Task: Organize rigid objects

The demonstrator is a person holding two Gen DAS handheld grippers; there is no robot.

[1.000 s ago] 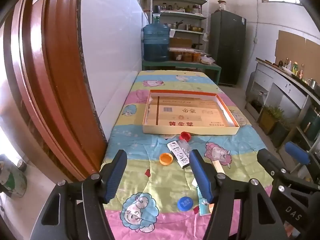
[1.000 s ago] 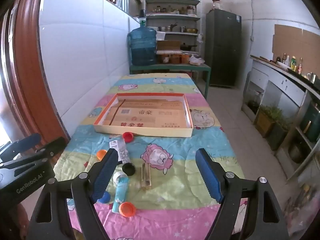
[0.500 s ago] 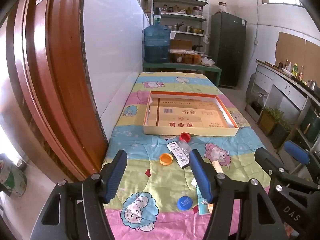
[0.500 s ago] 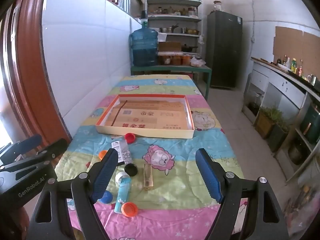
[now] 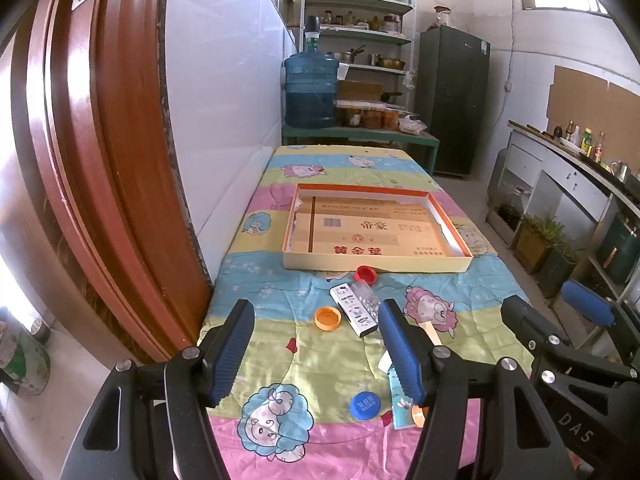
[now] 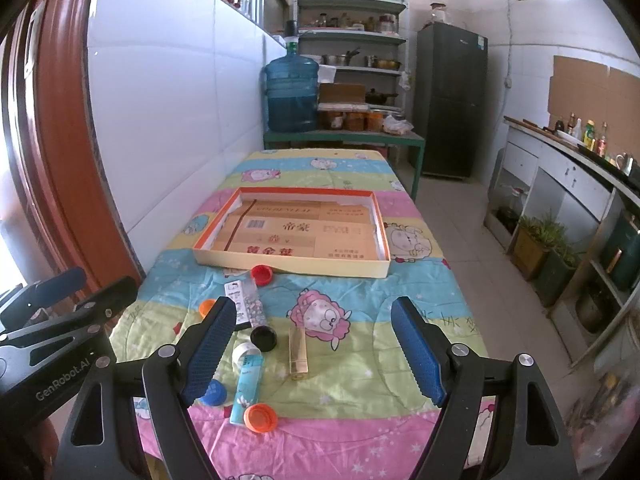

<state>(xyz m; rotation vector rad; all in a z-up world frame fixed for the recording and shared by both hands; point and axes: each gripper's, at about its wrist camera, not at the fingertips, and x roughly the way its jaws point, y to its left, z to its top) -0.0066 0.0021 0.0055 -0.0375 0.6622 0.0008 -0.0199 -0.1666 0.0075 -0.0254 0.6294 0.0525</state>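
we hold the left gripper (image 5: 316, 344) and right gripper (image 6: 314, 344) above the near end of the table, both spread wide with nothing between the fingers. the shallow box (image 6: 294, 270) lies mid-table; just before its near wall sit a red cap (image 6: 262, 275), a white carton (image 5: 354, 310), an orange cap (image 5: 328, 319) and a gold case (image 6: 298, 350).

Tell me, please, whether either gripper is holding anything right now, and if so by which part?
Nothing is held. The left gripper and right gripper both hang open above the table, with nothing between their fingers.
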